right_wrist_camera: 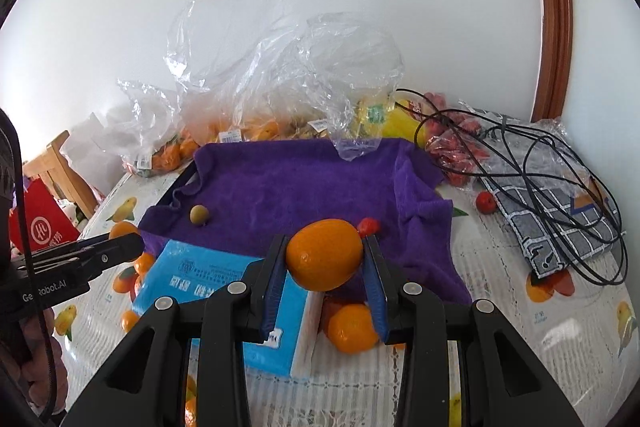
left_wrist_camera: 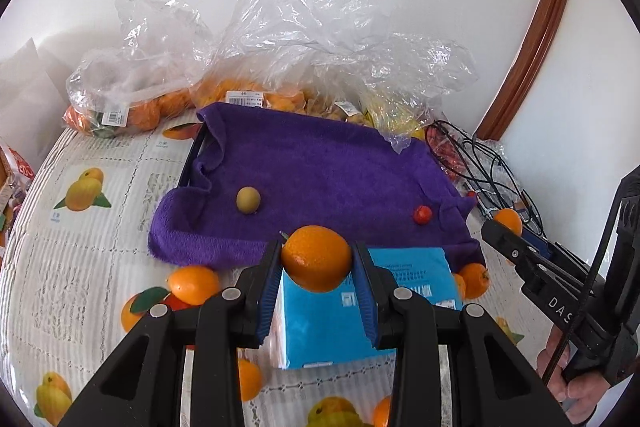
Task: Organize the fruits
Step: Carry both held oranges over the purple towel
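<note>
My left gripper [left_wrist_camera: 316,259] clamps an orange [left_wrist_camera: 316,257], long axis crosswise between the pads; my right gripper [right_wrist_camera: 325,255] clamps another orange [right_wrist_camera: 324,254] likewise.

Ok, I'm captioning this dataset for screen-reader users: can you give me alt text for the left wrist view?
The left gripper clamps an orange above a blue tissue pack. Beyond it, a purple towel holds a small yellow-green fruit and a small red fruit, with bagged fruit behind.
</note>
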